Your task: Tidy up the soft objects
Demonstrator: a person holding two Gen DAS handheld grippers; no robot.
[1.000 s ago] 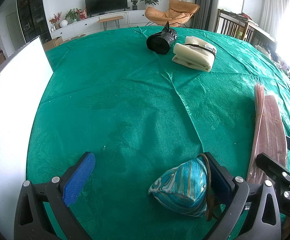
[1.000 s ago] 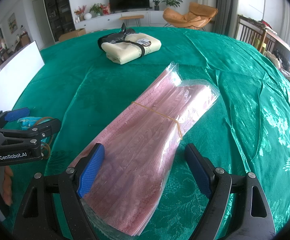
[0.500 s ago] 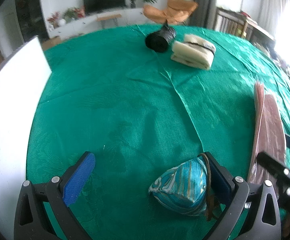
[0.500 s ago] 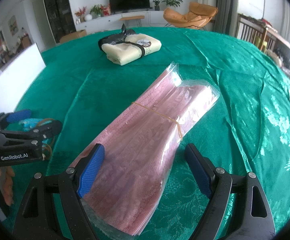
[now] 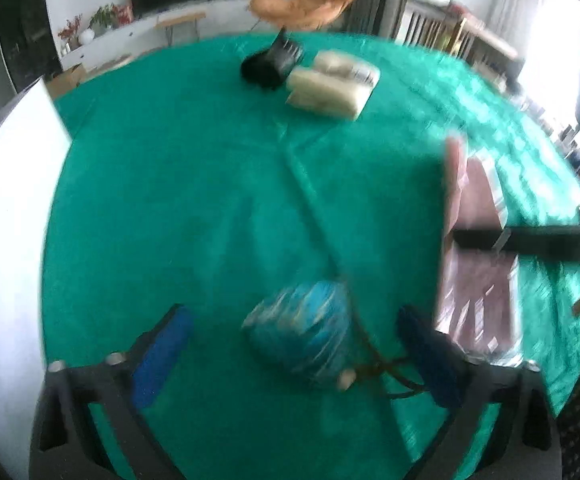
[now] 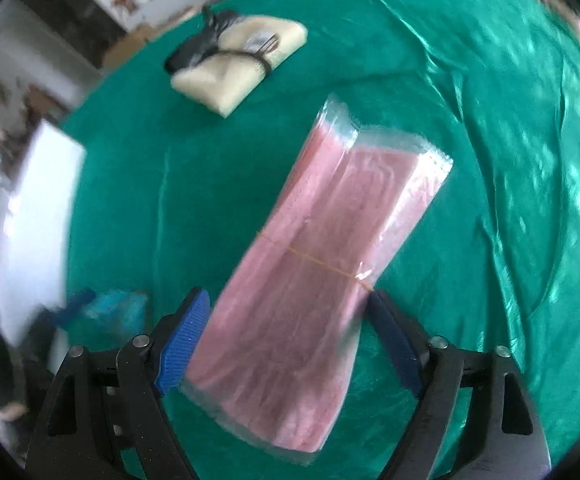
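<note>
A pink pack in clear plastic with a rubber band (image 6: 314, 264) lies between the pads of my right gripper (image 6: 290, 328), which is narrowed around it; the pack looks lifted and tilted off the green cloth. It also shows in the left wrist view (image 5: 478, 280). A blue patterned pouch with a brown cord (image 5: 302, 340) lies between the wide-open fingers of my left gripper (image 5: 290, 356), touching neither pad. The pouch shows in the right wrist view (image 6: 113, 312). Both views are blurred by motion.
A cream folded bundle with a black strap (image 5: 330, 88) and a black bag (image 5: 269, 64) lie at the far side of the green-clothed table (image 5: 209, 200). A white board (image 5: 5, 200) stands along the left edge. The cream bundle shows in the right wrist view (image 6: 241, 64).
My right gripper has closed in on the pink pack and raised it, tilting the view. My left gripper has pulled back and lifted, so the pouch now sits centred between its fingers.
</note>
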